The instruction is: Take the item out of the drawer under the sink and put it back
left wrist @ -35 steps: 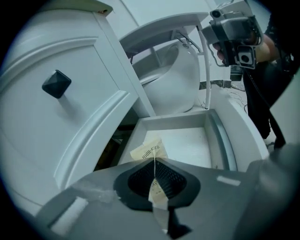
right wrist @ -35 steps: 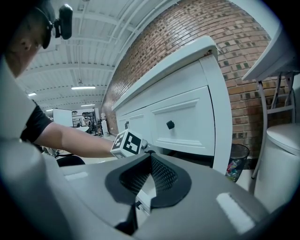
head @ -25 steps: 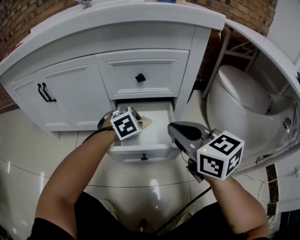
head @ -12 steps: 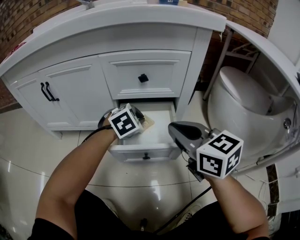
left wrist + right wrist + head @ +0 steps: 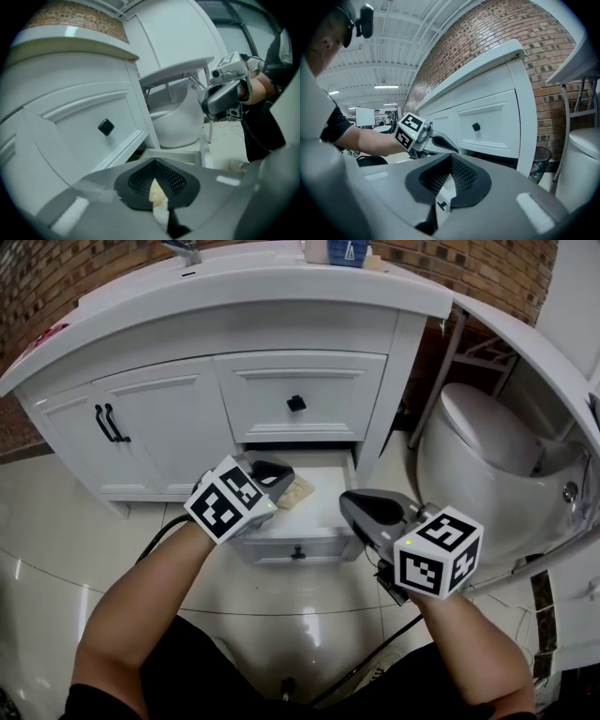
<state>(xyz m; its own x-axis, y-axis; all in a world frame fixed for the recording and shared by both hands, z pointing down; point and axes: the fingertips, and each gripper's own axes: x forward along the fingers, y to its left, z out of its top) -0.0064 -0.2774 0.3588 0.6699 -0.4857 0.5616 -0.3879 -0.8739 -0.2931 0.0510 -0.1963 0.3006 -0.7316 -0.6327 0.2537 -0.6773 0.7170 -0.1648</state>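
Tan item (image 5: 300, 491) – mostly hidden, L gripper (image 5: 287, 476) clamped

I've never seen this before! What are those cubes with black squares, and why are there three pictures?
A person wears a head camera and holds a grabbing tool in each hand. The patterned cubes are part of those tools. One picture looks down from the head; the other two come from small cameras riding on each tool. The left gripper is shut on a small tan item over the open drawer of a white sink cabinet. I cannot tell what the item is. The right gripper is shut and holds nothing. A white toilet stands beside the cabinet.
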